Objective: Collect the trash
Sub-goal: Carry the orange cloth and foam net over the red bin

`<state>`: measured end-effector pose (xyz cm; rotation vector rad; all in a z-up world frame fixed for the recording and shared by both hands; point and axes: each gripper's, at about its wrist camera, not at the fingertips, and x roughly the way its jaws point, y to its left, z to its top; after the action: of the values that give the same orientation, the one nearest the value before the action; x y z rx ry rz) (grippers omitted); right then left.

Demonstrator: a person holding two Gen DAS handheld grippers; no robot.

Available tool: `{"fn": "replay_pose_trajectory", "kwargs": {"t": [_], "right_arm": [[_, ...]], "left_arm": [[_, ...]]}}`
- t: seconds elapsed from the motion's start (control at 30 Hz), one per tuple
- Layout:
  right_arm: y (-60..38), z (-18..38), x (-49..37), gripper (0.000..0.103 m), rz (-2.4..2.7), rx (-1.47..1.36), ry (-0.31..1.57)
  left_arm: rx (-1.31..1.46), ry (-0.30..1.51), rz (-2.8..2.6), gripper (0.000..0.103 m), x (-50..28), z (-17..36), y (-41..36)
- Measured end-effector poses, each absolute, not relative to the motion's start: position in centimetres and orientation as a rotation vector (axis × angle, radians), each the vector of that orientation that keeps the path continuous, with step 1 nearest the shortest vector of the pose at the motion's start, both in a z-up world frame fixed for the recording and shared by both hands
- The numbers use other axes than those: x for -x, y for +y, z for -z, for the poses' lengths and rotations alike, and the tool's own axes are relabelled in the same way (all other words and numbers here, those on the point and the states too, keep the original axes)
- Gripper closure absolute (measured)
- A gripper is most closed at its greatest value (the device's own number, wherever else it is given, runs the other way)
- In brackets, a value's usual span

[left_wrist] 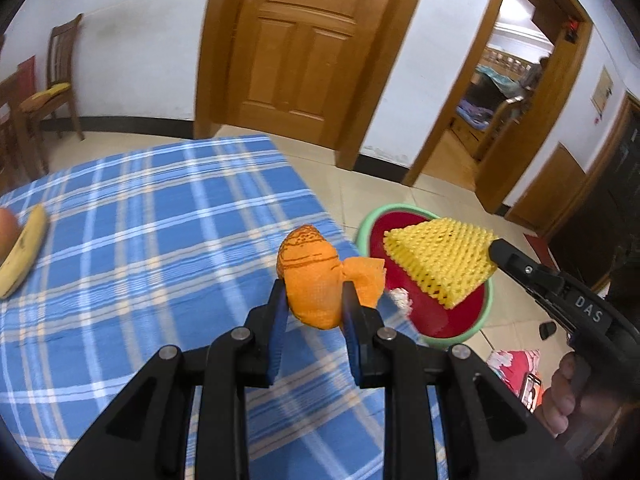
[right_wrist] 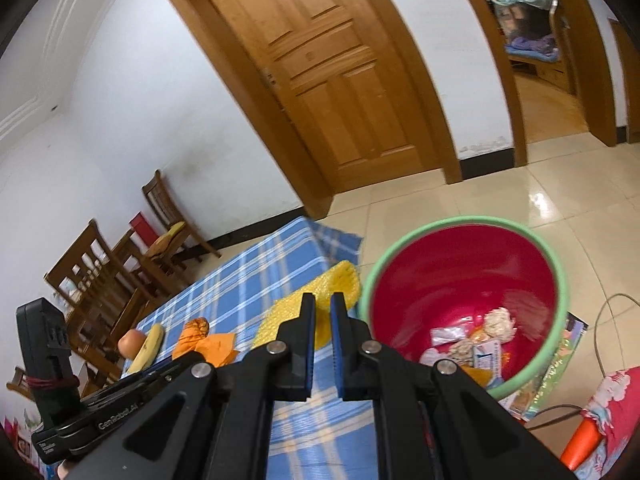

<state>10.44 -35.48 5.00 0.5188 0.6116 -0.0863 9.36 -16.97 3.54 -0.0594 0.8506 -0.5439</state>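
Both wrist cameras look down over the checked table (left_wrist: 160, 220), sharing the red bin (right_wrist: 460, 280) beside it.

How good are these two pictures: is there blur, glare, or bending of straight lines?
Left wrist view: the door frame bows from fisheye distortion, the corners are dark, the banana at the edge looks soft, and the lit room behind the open doorway is overexposed. Right wrist view: the whole room tilts, the floor tiles show bright glare, and the bucket rim is slightly blurred.
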Motion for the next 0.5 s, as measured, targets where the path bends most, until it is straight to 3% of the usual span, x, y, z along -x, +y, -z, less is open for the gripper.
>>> {"fn": "replay_pose_trajectory", "kwargs": {"t": [0.5], "right_arm": [[-42.6, -2.3, -8.1, 0.094, 0.25, -0.61, 0.618]], "left_arm": [[-0.044, 0.92, 0.702, 0.077, -9.4, -0.9, -26.9]]}}
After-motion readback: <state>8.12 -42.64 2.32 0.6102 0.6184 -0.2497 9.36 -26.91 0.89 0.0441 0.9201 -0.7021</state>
